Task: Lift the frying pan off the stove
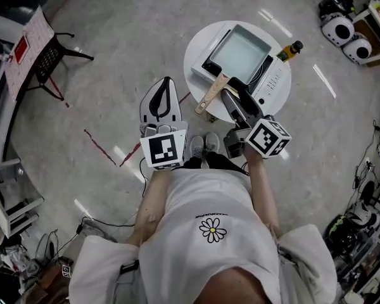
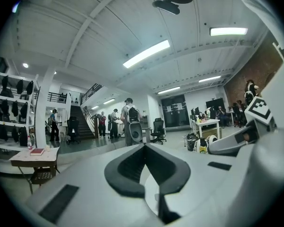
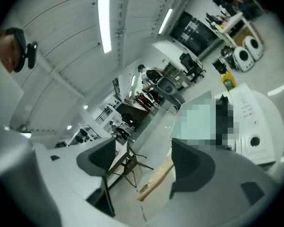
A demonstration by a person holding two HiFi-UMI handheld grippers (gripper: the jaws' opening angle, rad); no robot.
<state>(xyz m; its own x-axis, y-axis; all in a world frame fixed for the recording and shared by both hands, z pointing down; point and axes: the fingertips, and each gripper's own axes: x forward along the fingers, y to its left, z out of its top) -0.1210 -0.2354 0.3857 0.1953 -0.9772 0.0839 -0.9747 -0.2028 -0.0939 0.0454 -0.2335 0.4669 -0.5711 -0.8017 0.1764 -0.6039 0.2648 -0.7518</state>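
Head view. A round white table (image 1: 196, 56) stands at 12 o'clock from the person. On it sits a white stove (image 1: 273, 81) carrying the square frying pan (image 1: 240, 50), whose wooden handle (image 1: 210, 95) runs out toward 7 o'clock, past the table edge. A bottle (image 1: 290, 49) stands at the table's 2 o'clock rim. The left gripper (image 1: 166, 84) is held well apart from the table, at its 8 o'clock, with its tips pointing to 12 o'clock. The right gripper (image 1: 236, 90) lies over the table's 6 o'clock edge, just beside the handle on its 3 o'clock side.

Left gripper view. The left gripper (image 2: 144, 148) has its jaws closed together, tip against tip, with nothing held; beyond them is an open hall with people and chairs.

Right gripper view. The right gripper (image 3: 143, 150) has its jaws spread wide. The handle (image 3: 156, 176) shows in the gap, nearer the 3 o'clock jaw, and is not clamped. The stove (image 3: 253, 122) lies at 3 o'clock.
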